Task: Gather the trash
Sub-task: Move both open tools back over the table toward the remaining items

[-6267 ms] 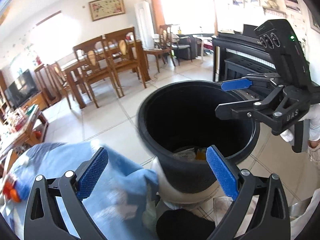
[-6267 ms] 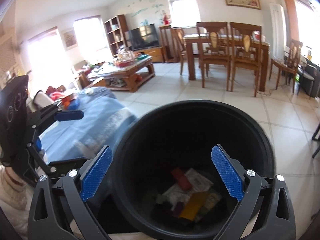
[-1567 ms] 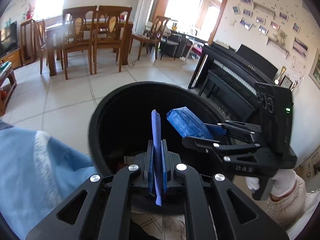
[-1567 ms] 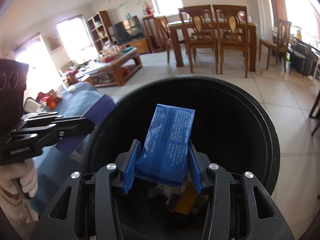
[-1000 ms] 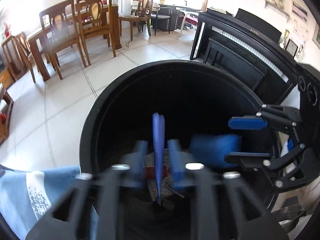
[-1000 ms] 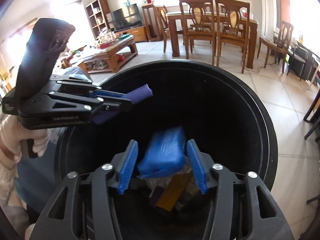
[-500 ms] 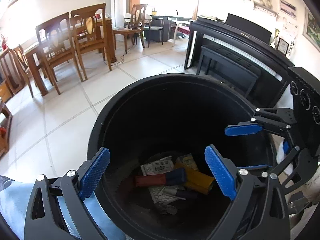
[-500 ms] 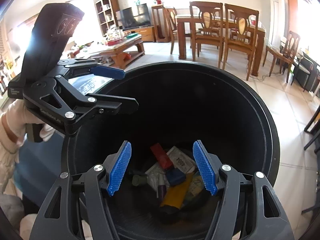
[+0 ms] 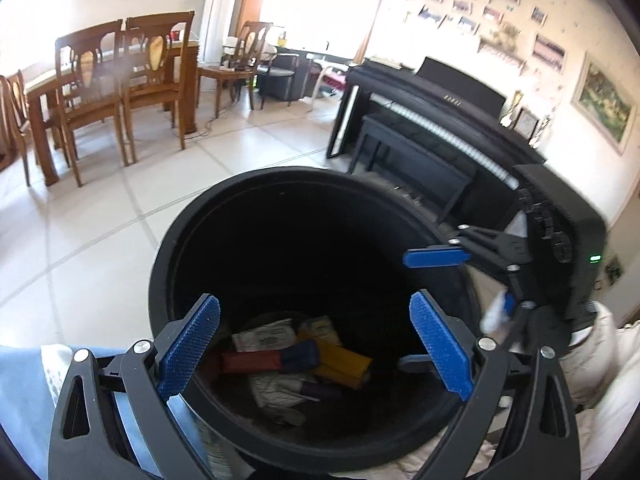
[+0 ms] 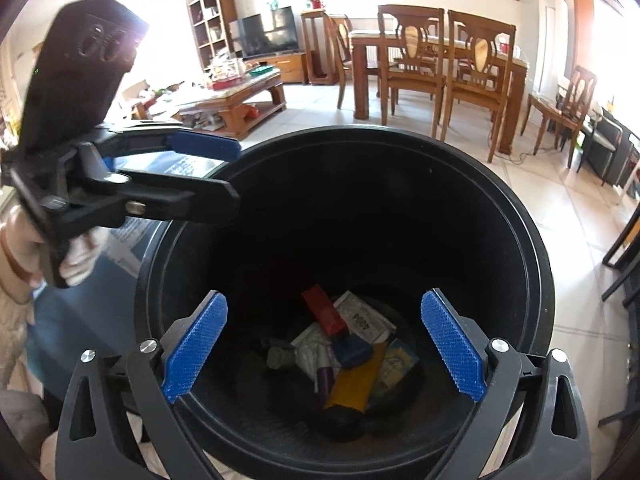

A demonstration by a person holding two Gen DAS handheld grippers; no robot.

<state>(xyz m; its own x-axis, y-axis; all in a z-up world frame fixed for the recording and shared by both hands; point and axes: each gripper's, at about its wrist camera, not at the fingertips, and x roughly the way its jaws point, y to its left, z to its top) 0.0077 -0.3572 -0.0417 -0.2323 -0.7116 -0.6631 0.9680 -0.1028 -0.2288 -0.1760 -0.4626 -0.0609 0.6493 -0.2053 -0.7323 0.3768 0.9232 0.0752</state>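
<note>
A black round trash bin (image 9: 176,236) (image 10: 536,248) stands on the tiled floor below both grippers. At its bottom lie several wrappers: a red and blue packet (image 9: 272,360) (image 10: 324,312), a yellow packet (image 9: 340,362) (image 10: 356,380), white paper wrappers (image 9: 264,334) (image 10: 362,318) and a blue pack (image 10: 352,350). My left gripper (image 9: 316,348) is open and empty over the bin's near rim. My right gripper (image 10: 322,348) is open and empty over the bin mouth. Each gripper shows in the other's view, the right one (image 9: 436,308) and the left one (image 10: 200,168), both open.
A blue cloth (image 9: 24,380) (image 10: 92,292) lies beside the bin. A black piano (image 9: 432,132) stands by the wall. A wooden dining table with chairs (image 9: 116,80) (image 10: 436,64) and a cluttered coffee table (image 10: 224,100) stand farther off on the tiled floor (image 9: 80,248).
Both grippers held blue packs over the bin, then opened. The packs dropped into the bin and lie among the wrappers. In the last half second both grippers pulled back slightly.
</note>
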